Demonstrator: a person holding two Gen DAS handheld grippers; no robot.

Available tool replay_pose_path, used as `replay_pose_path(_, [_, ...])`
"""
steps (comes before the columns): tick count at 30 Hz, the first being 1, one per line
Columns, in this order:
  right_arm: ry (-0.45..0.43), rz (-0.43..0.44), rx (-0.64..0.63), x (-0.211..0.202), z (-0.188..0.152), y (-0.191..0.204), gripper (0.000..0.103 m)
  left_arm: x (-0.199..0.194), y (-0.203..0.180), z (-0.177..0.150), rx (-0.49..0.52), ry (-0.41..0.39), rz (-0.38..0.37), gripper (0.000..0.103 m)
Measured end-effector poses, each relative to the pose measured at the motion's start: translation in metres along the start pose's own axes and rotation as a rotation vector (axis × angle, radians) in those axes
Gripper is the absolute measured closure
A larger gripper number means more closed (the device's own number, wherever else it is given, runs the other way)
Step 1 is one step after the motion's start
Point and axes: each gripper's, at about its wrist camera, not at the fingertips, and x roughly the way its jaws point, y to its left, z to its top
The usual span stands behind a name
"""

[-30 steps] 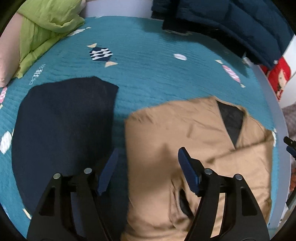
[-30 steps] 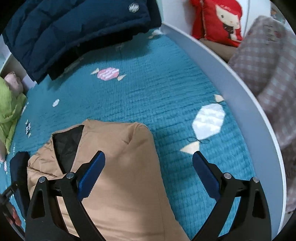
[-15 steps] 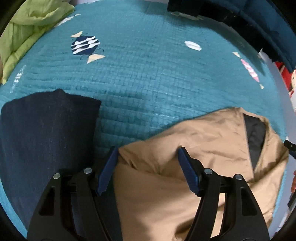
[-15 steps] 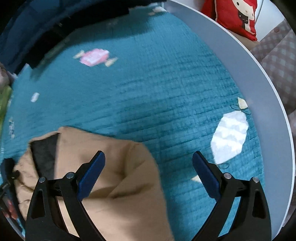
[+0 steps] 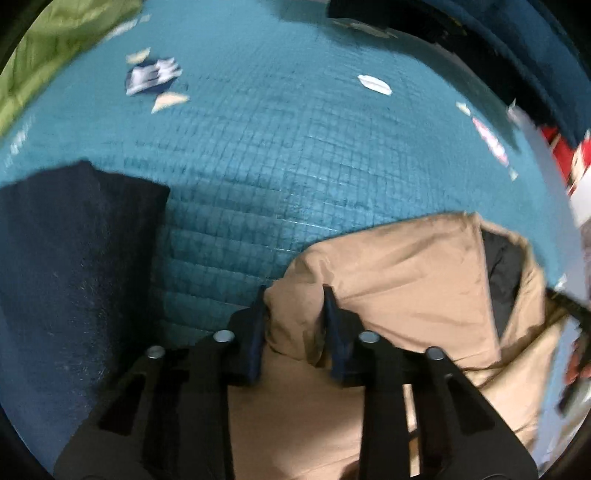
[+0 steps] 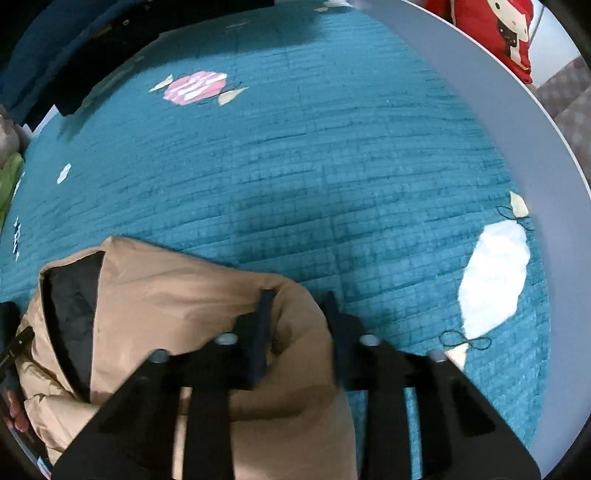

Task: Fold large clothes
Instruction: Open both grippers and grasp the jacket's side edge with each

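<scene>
A tan puffy jacket (image 5: pixel 399 273) with a black lining lies folded on the teal quilted bed cover (image 5: pixel 277 155). My left gripper (image 5: pixel 295 295) is shut on the jacket's near left corner. In the right wrist view the same jacket (image 6: pixel 166 295) lies at lower left, black lining (image 6: pixel 74 295) showing at its collar. My right gripper (image 6: pixel 295 301) is shut on the jacket's right corner. The jacket's lower part is hidden under both grippers.
A folded dark navy garment (image 5: pixel 74 266) lies left of the jacket. A navy puffer coat (image 5: pixel 498 44) lies at the far edge, a green blanket (image 5: pixel 48 48) at far left. The bed's white rim (image 6: pixel 517 122) and a red cushion (image 6: pixel 498 29) are at right.
Both grippers were open over the jacket; they have moved down to its top corners and closed on the fabric. The view has shifted towards the far side of the bed.
</scene>
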Motion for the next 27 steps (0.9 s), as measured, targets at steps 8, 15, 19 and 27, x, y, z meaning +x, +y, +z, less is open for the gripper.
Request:
replay_pose_path(8, [-0.108, 0.006, 0.011, -0.043, -0.011, 0.005, 0.089, -0.031, 0.004, 0.001, -0.057, -0.015, -0.061, 0.086])
replay_pose_path(15, [-0.199, 0.017, 0.033, -0.097, -0.027, 0.000, 0.090, -0.086, -0.014, -0.005, 0.007, -0.101, -0.070, 0.087])
replay_pose_path(19, [-0.264, 0.005, 0.001, -0.134, -0.047, -0.003, 0.090, -0.124, -0.016, -0.019, 0.020, -0.148, -0.110, 0.087])
replay_pose_path(27, [-0.377, 0.021, -0.026, -0.198, -0.097, -0.015, 0.090, -0.196, -0.017, -0.070, 0.104, -0.244, -0.129, 0.087])
